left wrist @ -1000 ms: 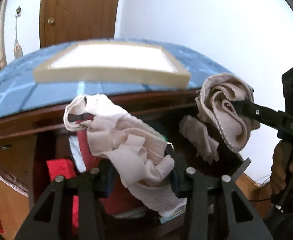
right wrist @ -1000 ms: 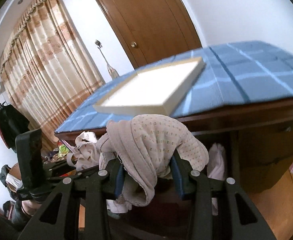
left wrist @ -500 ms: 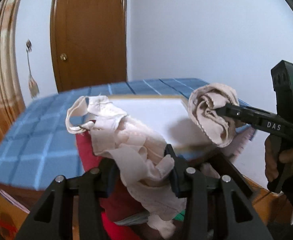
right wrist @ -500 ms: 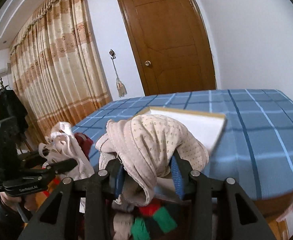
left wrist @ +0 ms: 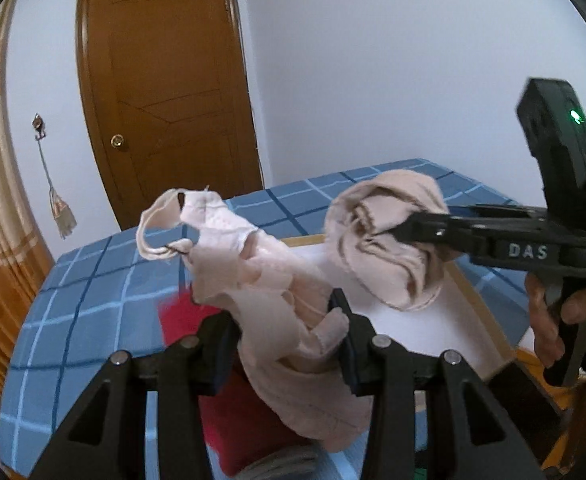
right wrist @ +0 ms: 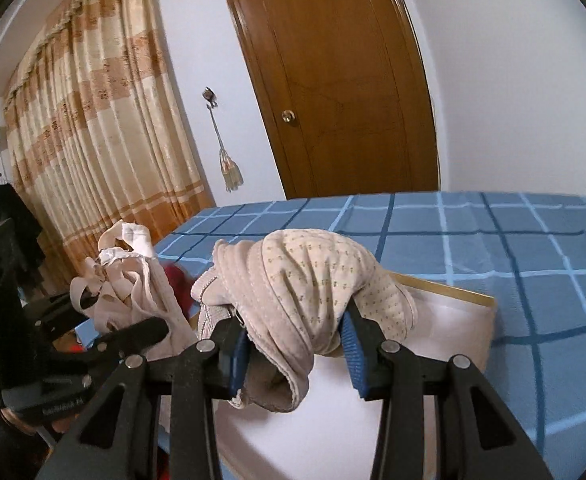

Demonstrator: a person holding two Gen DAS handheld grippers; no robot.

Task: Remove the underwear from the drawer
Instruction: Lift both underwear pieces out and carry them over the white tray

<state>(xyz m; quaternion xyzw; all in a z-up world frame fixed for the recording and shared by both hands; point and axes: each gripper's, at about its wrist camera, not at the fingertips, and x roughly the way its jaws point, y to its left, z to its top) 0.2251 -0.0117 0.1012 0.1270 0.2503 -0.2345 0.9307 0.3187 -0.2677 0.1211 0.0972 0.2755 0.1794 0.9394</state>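
My left gripper (left wrist: 289, 340) is shut on a pale pink lacy bra (left wrist: 261, 280), which hangs bunched between the fingers with a strap loop at its upper left. In the right wrist view the same bra (right wrist: 133, 284) dangles at the left. My right gripper (right wrist: 293, 344) is shut on beige dotted underwear (right wrist: 309, 280), seen from the left wrist as a rolled beige bundle (left wrist: 389, 240) clamped by the black fingers. Both garments hang above a white tray with a wooden rim (right wrist: 453, 292) on the blue checked cloth (right wrist: 493, 232). The drawer is out of view.
A red garment (left wrist: 245, 412) shows below the bra. A brown door (right wrist: 333, 80) and a white wall stand behind the blue checked surface. Striped curtains (right wrist: 93, 120) hang at the left. A hand (left wrist: 553, 320) grips the right tool's handle.
Both grippers have risen from the drawer opening with their garments. The view now looks over the blue cloth top and the tray, with the door behind.
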